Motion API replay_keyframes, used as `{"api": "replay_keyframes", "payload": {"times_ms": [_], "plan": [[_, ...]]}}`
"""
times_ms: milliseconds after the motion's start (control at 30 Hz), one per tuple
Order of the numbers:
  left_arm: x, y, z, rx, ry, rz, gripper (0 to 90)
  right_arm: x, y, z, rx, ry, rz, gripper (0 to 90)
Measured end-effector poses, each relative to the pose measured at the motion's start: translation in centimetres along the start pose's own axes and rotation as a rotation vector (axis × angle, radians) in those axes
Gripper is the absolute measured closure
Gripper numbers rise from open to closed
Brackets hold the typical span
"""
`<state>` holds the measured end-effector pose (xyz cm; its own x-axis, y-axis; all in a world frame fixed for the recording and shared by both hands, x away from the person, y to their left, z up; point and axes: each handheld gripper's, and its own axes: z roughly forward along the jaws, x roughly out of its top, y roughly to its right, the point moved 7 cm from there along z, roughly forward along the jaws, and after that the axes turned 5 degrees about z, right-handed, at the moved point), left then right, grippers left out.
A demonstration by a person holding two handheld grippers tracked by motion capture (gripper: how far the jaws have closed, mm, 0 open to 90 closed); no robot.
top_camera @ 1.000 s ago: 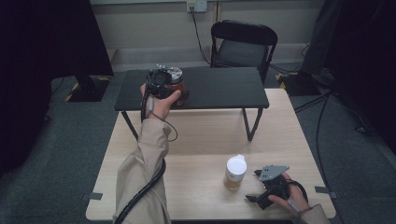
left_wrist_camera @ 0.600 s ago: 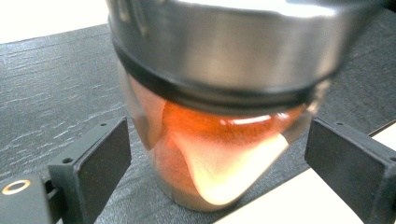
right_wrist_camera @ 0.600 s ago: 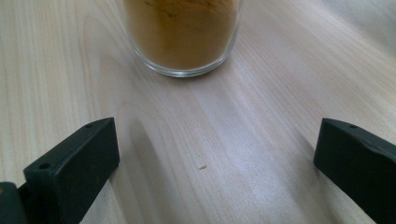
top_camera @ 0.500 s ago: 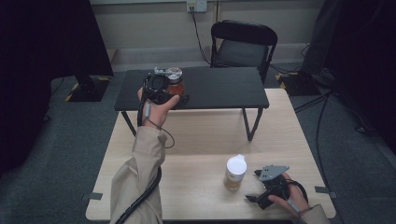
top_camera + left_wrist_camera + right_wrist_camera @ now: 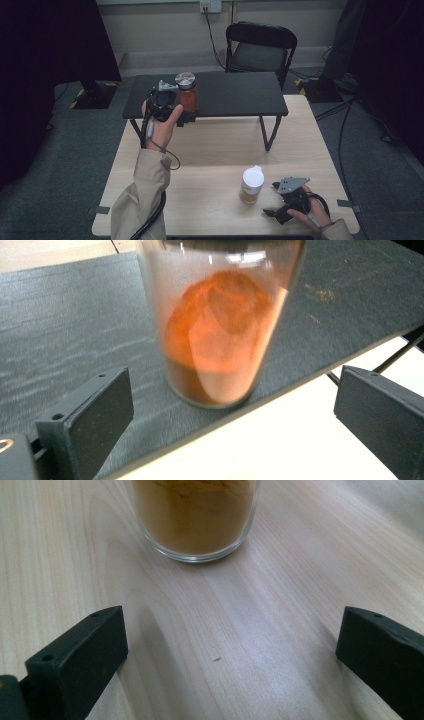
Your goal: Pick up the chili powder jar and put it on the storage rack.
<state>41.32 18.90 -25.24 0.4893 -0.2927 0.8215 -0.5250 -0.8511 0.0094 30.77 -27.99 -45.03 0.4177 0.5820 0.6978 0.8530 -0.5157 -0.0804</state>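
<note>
A glass jar of orange-red powder point(image 5: 187, 97) with a metal lid stands near the front edge of a low black table point(image 5: 235, 95). My left gripper point(image 5: 180, 114) is just in front of it. In the left gripper view the jar point(image 5: 220, 340) stands just beyond the open left gripper point(image 5: 232, 407); its jaws have just been opening and the pads touch nothing. A white-lidded jar of brown powder point(image 5: 251, 184) stands on the wooden table point(image 5: 200, 150). My right gripper point(image 5: 270, 199) rests open to its right, with the jar point(image 5: 195, 515) ahead of its jaws point(image 5: 230, 640).
A black chair point(image 5: 260, 47) stands behind the low black table. Dark curtains hang at the left and right. Cables run over the grey floor on the right. Bare wood lies between the two jars.
The left gripper's jaws have spread and drawn back from the orange-powder jar, which stays on the black table and now shows more fully. The right gripper has not moved.
</note>
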Motion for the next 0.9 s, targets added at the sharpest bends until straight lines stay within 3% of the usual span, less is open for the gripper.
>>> {"api": "replay_keyframes", "payload": {"times_ms": [367,900], "plan": [[-2.3,0.3,-0.4,-0.035,-0.003,0.020,1.9,0.0,0.0,0.0,0.000,0.000,0.000,0.0],[-5.7,0.4,0.3,-0.072,0.004,0.011,1.9,0.0,0.0,0.0,0.000,0.000,0.000,0.0]]}}
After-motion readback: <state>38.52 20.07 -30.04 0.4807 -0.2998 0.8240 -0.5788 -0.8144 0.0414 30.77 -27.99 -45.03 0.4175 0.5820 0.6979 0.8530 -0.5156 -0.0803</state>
